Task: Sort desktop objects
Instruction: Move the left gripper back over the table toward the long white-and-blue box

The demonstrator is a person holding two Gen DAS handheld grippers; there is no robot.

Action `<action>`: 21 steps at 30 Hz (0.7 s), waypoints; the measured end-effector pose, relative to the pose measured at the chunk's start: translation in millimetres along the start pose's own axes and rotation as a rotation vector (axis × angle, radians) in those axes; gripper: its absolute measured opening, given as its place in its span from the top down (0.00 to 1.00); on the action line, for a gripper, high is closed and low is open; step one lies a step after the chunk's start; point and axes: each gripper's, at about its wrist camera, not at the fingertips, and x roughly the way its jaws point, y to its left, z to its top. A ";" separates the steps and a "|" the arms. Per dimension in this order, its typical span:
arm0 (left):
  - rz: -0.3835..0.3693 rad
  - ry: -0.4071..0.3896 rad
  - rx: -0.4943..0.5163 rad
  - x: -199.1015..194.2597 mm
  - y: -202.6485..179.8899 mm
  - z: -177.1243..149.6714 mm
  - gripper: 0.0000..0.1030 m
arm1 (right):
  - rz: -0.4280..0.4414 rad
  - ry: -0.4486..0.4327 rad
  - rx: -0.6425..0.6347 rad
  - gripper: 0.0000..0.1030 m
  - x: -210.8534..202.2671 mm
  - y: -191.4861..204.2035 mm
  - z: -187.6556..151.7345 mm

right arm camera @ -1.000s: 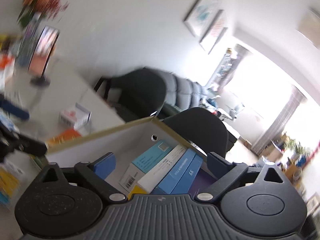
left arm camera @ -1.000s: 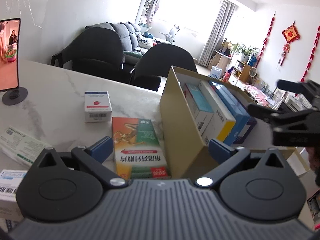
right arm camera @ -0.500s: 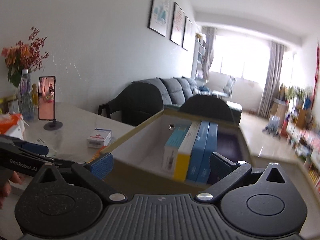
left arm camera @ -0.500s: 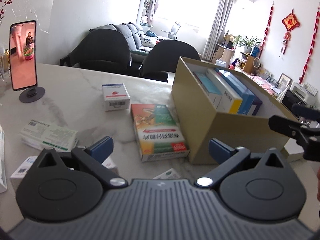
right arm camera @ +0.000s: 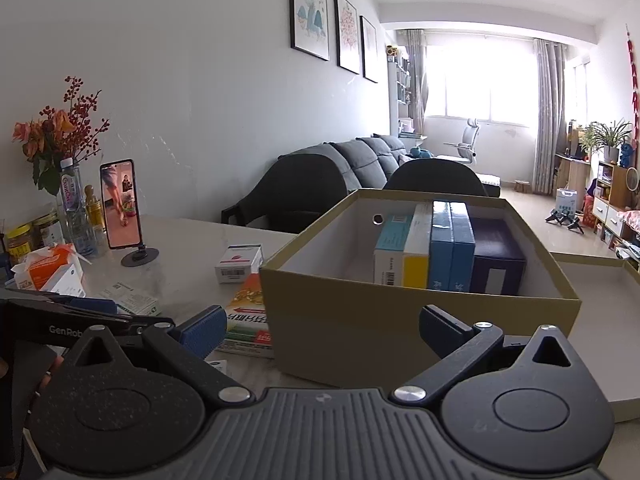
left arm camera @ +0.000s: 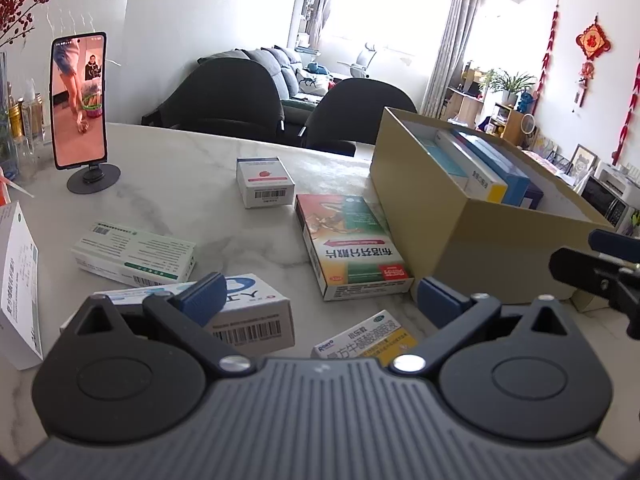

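While both sets of tongs, left tongs [left arm camera: 318, 296] and right tongs [right arm camera: 320, 322], hang spread wide with nothing in them, the medicine boxes like the red-green box [left arm camera: 352, 246] lie loose on the marble bench [left arm camera: 180, 168] beside the cardboard box [right arm camera: 400, 320], which already holds a few upright.

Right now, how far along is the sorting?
Partly done: several boxes stand packed at the far end of the cardboard box. Nothing is in hand; the left gripper and right gripper are open and empty. Left: the red-green box, the white box and other boxes on the table.
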 end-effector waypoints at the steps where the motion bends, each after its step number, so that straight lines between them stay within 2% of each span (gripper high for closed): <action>1: -0.003 -0.001 0.001 -0.5 0.2 0.0 0.00 | 0.003 0.002 0.000 0.00 0.3 1.4 -0.5; 10: -0.015 -0.007 0.028 -3.6 7.9 0.4 0.00 | 0.032 0.017 0.003 0.00 3.1 13.9 -5.1; 21: 0.038 -0.021 0.087 -17.0 35.1 -2.7 0.00 | 0.062 0.042 0.024 0.00 10.2 13.0 -6.2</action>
